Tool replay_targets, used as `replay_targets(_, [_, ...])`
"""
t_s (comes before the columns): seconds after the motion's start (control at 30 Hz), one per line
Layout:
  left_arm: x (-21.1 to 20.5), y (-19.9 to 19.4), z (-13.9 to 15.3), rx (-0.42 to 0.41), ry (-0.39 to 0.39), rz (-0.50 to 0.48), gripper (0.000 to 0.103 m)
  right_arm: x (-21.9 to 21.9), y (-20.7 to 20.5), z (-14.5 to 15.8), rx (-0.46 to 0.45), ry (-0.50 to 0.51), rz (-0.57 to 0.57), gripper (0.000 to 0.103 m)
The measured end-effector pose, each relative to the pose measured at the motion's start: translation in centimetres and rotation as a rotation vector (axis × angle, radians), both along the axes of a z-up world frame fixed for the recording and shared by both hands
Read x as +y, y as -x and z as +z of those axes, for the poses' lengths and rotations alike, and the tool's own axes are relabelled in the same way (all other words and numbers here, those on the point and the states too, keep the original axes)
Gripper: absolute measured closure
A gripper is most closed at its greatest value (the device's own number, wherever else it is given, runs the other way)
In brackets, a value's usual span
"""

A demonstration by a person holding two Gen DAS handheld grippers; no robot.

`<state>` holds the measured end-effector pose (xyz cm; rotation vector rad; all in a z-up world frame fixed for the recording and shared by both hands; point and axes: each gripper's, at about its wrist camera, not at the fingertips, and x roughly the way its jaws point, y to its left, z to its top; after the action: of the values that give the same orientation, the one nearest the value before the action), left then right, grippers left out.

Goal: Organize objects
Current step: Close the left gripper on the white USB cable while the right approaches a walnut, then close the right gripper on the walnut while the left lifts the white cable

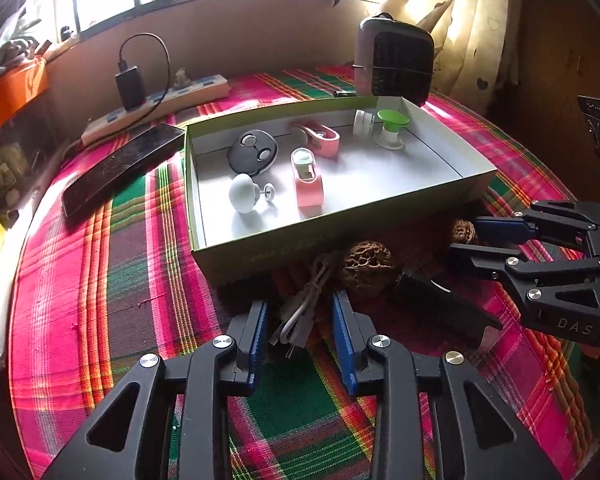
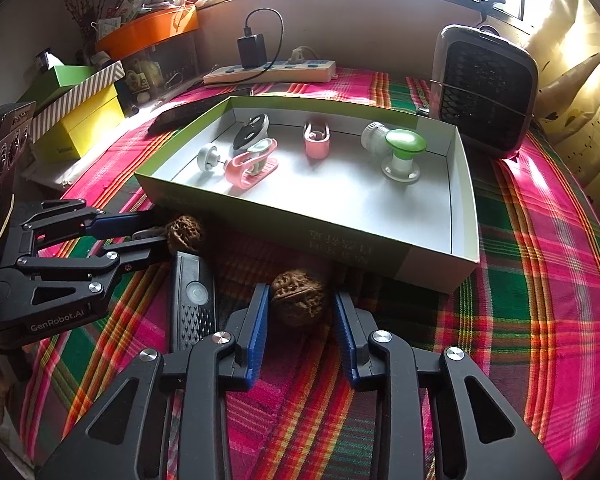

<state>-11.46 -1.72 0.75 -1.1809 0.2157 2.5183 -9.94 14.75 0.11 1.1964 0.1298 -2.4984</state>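
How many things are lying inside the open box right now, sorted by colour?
Pink holders: 2
White knob and white cap: 2
Black disc: 1
Green-topped knob: 1
Total in the box: 6

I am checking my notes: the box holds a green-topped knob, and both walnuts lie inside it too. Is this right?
Not quite. The box does hold the green-topped knob, but one walnut and the other walnut lie outside it, on the cloth in front of its near wall. The right wrist view shows this.
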Motion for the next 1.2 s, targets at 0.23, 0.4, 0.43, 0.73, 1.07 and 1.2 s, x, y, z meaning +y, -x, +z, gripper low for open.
replay_targets(0.23, [0.05,-0.05,-0.01,0.0,-0.004,0.001,0.084,-0.05,-0.03,-0.01,0.0,-0.001,0.0,0.071])
replay_targets(0.4, [-0.03,-0.09,0.0,0.0,-0.005,0.001,0.085,-0.03,-0.03,0.01,0.001,-0.001,0.0,0.071])
replay_targets(0.43, [-0.04,-0.11,-0.01,0.0,-0.006,0.002,0.085,0.0,0.0,0.01,0.001,-0.001,0.0,0.071])
replay_targets(0.73, [-0.27,-0.27,0.09,-0.003,-0.018,0.014,0.085,0.06,-0.07,0.12,0.005,-0.001,-0.002,0.071])
replay_targets(1.07, [-0.43,-0.45,0.1,-0.005,-0.024,0.024,0.085,0.14,-0.22,0.27,0.013,0.005,-0.001,0.071])
replay_targets(1.2, [-0.52,-0.59,0.07,-0.006,-0.03,0.029,0.085,0.22,-0.26,0.31,0.013,0.008,-0.002,0.071])
